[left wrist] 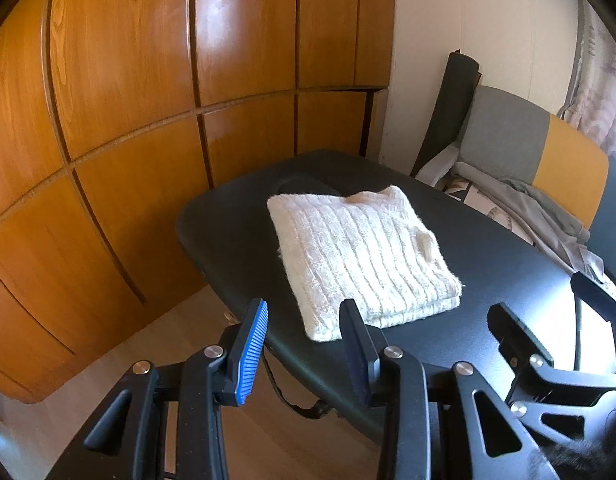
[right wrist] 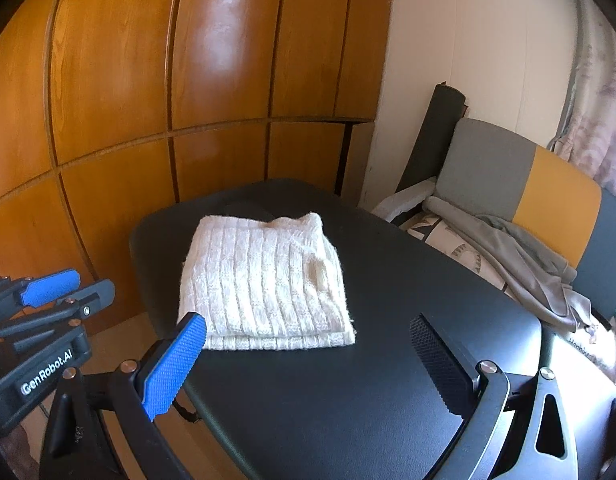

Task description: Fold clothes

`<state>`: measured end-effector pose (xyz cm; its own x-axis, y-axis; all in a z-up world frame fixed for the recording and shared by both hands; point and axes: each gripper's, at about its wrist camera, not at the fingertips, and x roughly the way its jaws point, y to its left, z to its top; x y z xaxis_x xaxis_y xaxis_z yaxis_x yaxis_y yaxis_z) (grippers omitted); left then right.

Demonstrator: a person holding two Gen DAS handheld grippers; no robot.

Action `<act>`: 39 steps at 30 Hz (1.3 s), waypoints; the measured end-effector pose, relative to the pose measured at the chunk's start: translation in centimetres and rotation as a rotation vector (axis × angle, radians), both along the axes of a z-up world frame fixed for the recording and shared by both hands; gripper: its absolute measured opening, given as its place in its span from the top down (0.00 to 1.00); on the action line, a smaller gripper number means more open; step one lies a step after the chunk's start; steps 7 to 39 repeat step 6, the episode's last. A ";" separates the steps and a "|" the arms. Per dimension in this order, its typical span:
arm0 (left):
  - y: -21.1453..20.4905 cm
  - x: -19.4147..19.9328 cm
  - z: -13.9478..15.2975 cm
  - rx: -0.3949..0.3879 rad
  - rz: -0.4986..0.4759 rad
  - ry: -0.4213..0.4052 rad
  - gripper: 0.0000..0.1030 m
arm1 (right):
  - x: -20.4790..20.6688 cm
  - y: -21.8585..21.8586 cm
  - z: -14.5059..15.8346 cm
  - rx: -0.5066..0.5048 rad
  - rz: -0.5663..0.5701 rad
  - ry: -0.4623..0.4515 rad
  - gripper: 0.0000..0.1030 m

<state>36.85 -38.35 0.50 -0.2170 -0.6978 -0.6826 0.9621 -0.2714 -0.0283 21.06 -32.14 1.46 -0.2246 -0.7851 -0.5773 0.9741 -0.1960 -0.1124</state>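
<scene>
A cream ribbed knit garment (left wrist: 360,256) (right wrist: 267,276) lies folded into a neat rectangle on the black padded table (left wrist: 488,240) (right wrist: 388,260), toward its far left end. My left gripper (left wrist: 303,348) hovers at the table's near left edge, just short of the fold's near corner. It is open, and nothing sits between its blue pad and dark pad. My right gripper (right wrist: 308,364) hangs over the near part of the table, to the right of the garment, open wide and holding nothing. Each gripper appears in the other's view: the right gripper (left wrist: 560,312) and the left gripper (right wrist: 73,290).
A wooden wardrobe (left wrist: 147,120) fills the left and back. A grey and yellow chair (left wrist: 548,148) (right wrist: 528,184) to the right of the table holds a heap of grey clothes (left wrist: 548,216) (right wrist: 520,256). A rolled black mat (left wrist: 452,112) leans in the corner. Wood floor (left wrist: 147,340) lies left of the table.
</scene>
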 end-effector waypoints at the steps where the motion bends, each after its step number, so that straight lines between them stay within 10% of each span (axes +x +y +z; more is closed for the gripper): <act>1: 0.0 0.0 0.0 -0.006 0.002 -0.001 0.64 | 0.0 0.0 -0.1 0.003 0.002 0.002 0.00; 39: 0.2 0.0 0.2 -0.045 -0.003 -0.002 0.64 | 0.1 -0.1 -0.4 0.012 0.007 0.009 0.00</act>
